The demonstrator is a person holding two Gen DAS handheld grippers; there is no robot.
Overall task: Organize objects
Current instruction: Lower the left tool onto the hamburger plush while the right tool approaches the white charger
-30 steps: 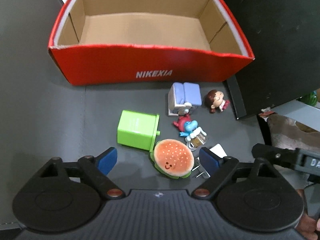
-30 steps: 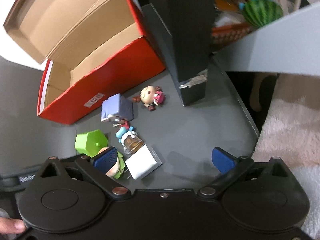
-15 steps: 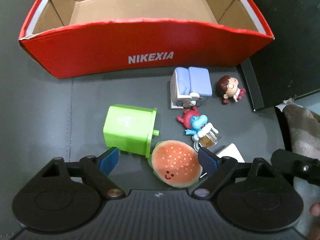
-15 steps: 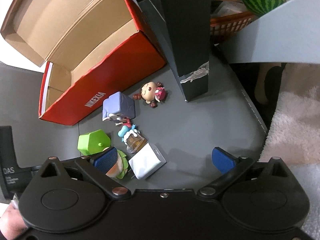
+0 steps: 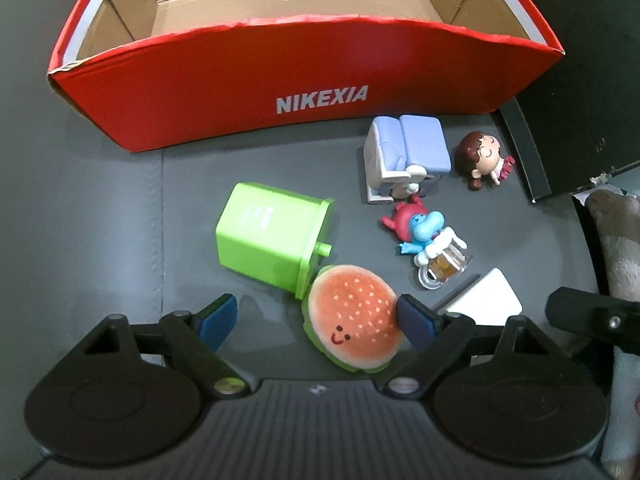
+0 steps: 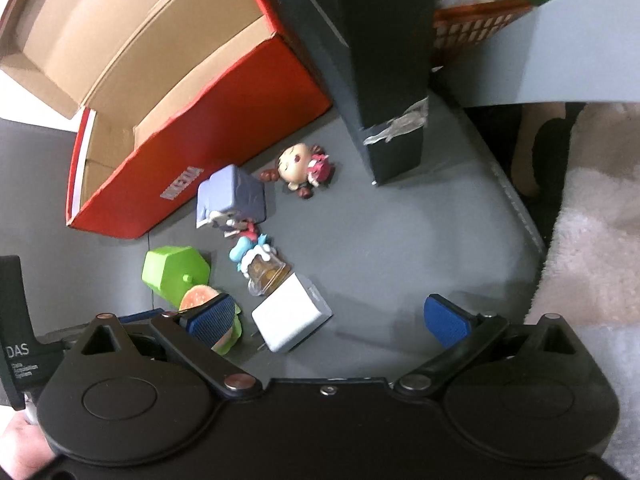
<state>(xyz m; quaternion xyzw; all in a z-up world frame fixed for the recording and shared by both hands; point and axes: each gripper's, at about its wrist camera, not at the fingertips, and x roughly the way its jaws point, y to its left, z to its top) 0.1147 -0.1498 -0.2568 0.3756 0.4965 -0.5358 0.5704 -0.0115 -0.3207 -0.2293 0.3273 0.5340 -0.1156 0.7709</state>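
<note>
None of the toys has made it into the box yet, as far as I can see — the job looks barely begun.

Nearest to me, my left gripper [image 5: 318,322] hangs point-down over the mat with its jaws wide apart and nothing clamped. The burger squishy [image 5: 354,322] lies between the blue pads, hard up against the right-hand pad, while the other pad stands clear of it over bare mat. I'd judge that a grasp is being lined up, not made.

My right gripper [image 6: 338,322] is likewise spread wide and empty; the white charger block [image 6: 292,322] lies on the mat between its pads, touching neither.

Just beyond the burger, touching it at the rim, a green toy bin [image 5: 272,242] lies tipped on its side. To the right of that sits a tiny beer mug [image 5: 442,266] with a blue figure [image 5: 424,228] and a red figure [image 5: 402,216] bunched against it. Further on come a lavender armchair toy [image 5: 408,150] with a small white figure at its foot, and beside it a doll with brown hair [image 5: 482,160], lying on her back.

Farthest off stands the red shoebox [image 5: 312,76], open-topped. The part of its cardboard floor that I can see is bare, though the near wall hides the front strip.

So by my reckoning everything is still left — burger, charger, bin, mug, the figures, chair and doll all lie loose on the grey mat [image 5: 100,220], and the burger seems first in line.
</note>
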